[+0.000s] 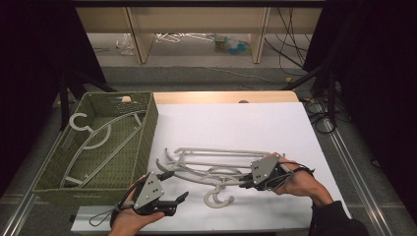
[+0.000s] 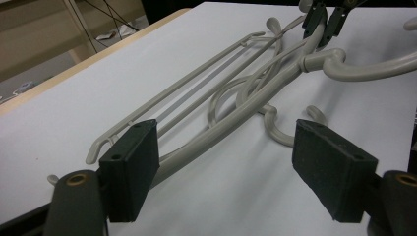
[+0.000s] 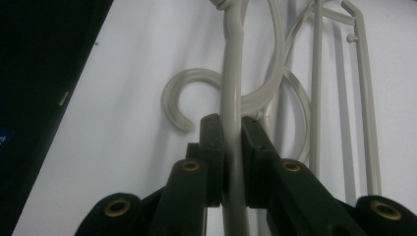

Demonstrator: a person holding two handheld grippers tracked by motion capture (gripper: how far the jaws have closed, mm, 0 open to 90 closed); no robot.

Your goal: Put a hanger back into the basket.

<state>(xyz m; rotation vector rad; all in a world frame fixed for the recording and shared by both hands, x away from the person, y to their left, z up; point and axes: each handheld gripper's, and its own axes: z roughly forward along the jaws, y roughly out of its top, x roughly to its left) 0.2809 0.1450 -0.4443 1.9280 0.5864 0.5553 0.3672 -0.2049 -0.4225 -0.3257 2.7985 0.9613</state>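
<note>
Several pale grey plastic hangers [image 1: 216, 156] lie tangled on the white table top. My right gripper [image 1: 244, 183] comes in from the right and is shut on the thick arm of one hanger [image 3: 231, 73], pads on both sides of it. That same arm [image 2: 236, 113] runs toward my left gripper [image 2: 226, 172], whose jaws stand open, and its near end lies beside the left pad [image 2: 130, 172] without being pinched. In the high view the left gripper [image 1: 177, 185] sits at the front left, pointing right at the pile. Far off in the left gripper view, the right gripper [image 2: 324, 22] clamps the hanger.
A green woven basket [image 1: 145, 137] stands at the left of the table with one more hanger [image 1: 98, 135] inside. A loose hook [image 1: 217, 198] lies near the front edge. Bare white surface stretches behind and to the right of the pile.
</note>
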